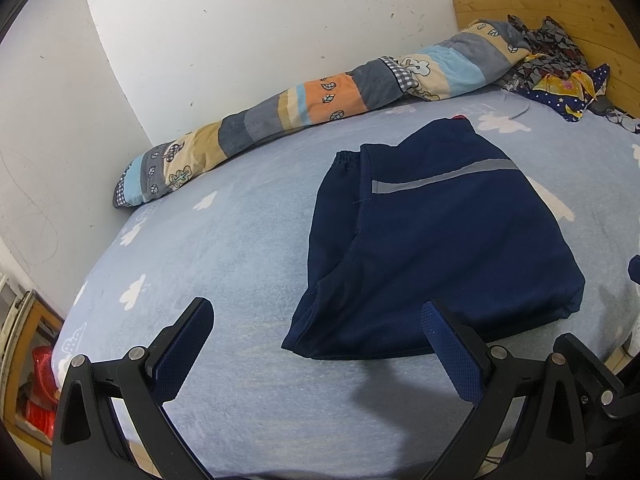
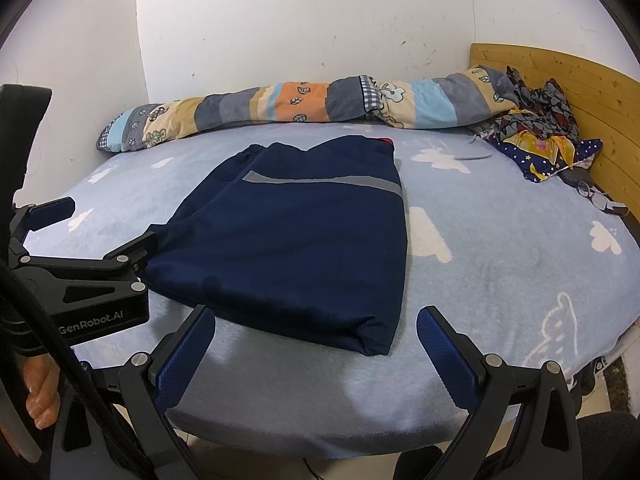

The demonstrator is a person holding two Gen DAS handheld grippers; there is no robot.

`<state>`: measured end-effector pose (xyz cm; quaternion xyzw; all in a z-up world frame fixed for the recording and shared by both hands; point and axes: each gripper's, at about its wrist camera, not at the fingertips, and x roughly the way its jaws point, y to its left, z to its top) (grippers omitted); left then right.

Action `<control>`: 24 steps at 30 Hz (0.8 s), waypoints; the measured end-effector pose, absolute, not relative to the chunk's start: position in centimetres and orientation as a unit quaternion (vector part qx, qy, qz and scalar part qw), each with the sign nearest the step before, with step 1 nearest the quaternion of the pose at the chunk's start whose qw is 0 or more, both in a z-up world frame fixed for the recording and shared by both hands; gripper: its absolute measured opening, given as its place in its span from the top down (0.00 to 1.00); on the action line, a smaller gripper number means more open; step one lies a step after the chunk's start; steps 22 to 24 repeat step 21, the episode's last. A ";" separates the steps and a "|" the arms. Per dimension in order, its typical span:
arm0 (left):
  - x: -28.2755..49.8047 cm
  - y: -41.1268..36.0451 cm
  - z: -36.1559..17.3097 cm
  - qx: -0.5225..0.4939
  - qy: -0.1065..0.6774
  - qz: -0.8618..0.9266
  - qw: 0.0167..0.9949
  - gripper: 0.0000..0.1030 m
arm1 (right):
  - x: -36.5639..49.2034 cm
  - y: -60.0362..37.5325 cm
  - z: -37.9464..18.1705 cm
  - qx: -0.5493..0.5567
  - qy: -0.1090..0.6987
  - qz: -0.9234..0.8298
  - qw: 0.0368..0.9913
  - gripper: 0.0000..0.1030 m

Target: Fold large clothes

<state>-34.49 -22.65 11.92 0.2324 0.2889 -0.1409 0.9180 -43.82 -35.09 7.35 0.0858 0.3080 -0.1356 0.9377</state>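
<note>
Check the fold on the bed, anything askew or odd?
Mostly tidy. The navy garment lies folded flat, but an elastic cuff pokes out at its far left corner. Loose crumpled clothes sit by the headboard.

Navy garment (image 2: 296, 240) with a grey stripe; pale blue sheet (image 2: 500, 248) with white clouds; striped patchwork quilt (image 2: 304, 108); yellow wooden headboard (image 2: 560, 80).

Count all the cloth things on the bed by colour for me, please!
Navy blue: 1, the folded garment
Striped, many colours: 1, the rolled quilt
Patterned, mixed colours: 1 heap of crumpled clothes; how many pieces cannot be told
Light blue with white clouds: 1, the bed sheet
Total: 4
</note>
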 end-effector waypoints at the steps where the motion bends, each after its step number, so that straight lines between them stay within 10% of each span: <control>1: -34.5 -22.6 11.9 0.232 0.290 -0.142 0.918 0.00 | -43.7 -35.2 7.3 0.085 0.309 -0.135 0.938 0.00; 24: -34.2 -22.0 11.8 0.222 0.306 -0.158 0.912 0.00 | -43.8 -35.8 7.1 0.089 0.311 -0.135 0.937 0.00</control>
